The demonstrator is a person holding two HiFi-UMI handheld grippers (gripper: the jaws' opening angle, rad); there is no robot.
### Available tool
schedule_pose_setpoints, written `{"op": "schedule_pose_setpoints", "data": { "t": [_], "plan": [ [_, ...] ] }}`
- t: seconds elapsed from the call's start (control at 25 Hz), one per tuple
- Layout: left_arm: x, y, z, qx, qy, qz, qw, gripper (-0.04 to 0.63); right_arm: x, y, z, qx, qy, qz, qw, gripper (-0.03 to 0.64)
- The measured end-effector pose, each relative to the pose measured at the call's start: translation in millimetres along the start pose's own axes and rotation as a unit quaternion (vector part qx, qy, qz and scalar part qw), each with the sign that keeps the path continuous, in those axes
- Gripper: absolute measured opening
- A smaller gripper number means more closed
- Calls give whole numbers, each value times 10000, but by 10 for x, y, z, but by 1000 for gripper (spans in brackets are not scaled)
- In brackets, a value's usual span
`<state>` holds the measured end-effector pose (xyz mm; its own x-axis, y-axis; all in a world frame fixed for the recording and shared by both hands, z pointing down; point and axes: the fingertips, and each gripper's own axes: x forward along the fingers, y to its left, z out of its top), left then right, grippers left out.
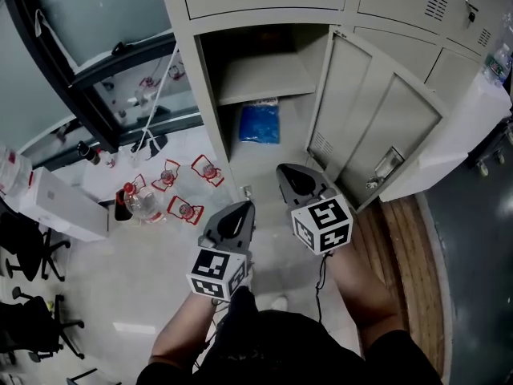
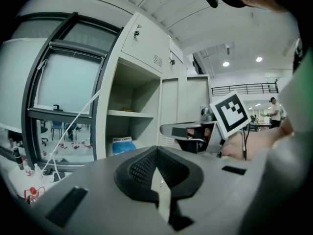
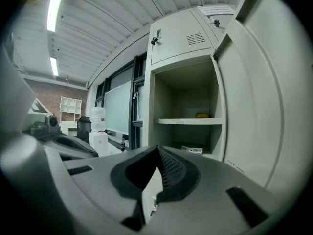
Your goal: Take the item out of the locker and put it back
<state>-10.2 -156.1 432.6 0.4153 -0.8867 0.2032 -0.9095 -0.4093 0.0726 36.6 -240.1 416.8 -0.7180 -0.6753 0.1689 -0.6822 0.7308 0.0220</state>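
Observation:
The locker [image 1: 210,95] stands open, its door [image 1: 377,127] swung out to the right. A blue packet [image 1: 259,123] lies on the locker's floor, under the shelf [image 1: 264,79]. From the left gripper view the blue packet [image 2: 122,145] shows low in the compartment, and the right gripper view catches only its white label [image 3: 192,150]. A small yellow thing [image 3: 203,115] sits on the shelf. My left gripper [image 1: 244,207] and right gripper [image 1: 283,169] are both held in front of the opening, short of it. Each is shut with nothing between its jaws. Their tips show at left gripper [image 2: 156,148] and right gripper [image 3: 157,148].
On the floor to the left stand a plastic bottle [image 1: 140,203], several red wire stands [image 1: 184,208] and a white box [image 1: 60,203]. Black office chairs [image 1: 32,251] are at far left. A dark window frame [image 1: 96,70] adjoins the locker. A wooden strip [image 1: 405,255] runs along the right.

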Motion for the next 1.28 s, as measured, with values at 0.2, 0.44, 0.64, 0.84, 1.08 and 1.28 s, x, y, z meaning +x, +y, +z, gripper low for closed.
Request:
{"op": "schedule_pose_setpoints", "data": {
  "t": [0.2,0.44,0.64,0.84,1.08,1.28],
  "plan": [
    [196,211,-82,-91,70,-109,9999,4,351,-130,-102,-190,212,-42,9996,0],
    [417,492,-132,-209,126,-191,9995,3,813,-226,-310,-415,650,104,9970,80],
    [583,648,-190,-263,209,-249,9991,5,1176,-366,-518,-794,1062,137,9911,99],
    [690,759,-193,-256,245,-288,9990,4,1503,-445,-748,-1614,1660,251,9725,143],
    [762,890,-253,-282,325,-265,9987,4,1830,-569,-1043,-2546,2229,253,9407,156],
    [811,988,-300,-337,383,-230,9984,4,1989,-643,-1226,-2991,2603,396,9172,170]
  ]
}}
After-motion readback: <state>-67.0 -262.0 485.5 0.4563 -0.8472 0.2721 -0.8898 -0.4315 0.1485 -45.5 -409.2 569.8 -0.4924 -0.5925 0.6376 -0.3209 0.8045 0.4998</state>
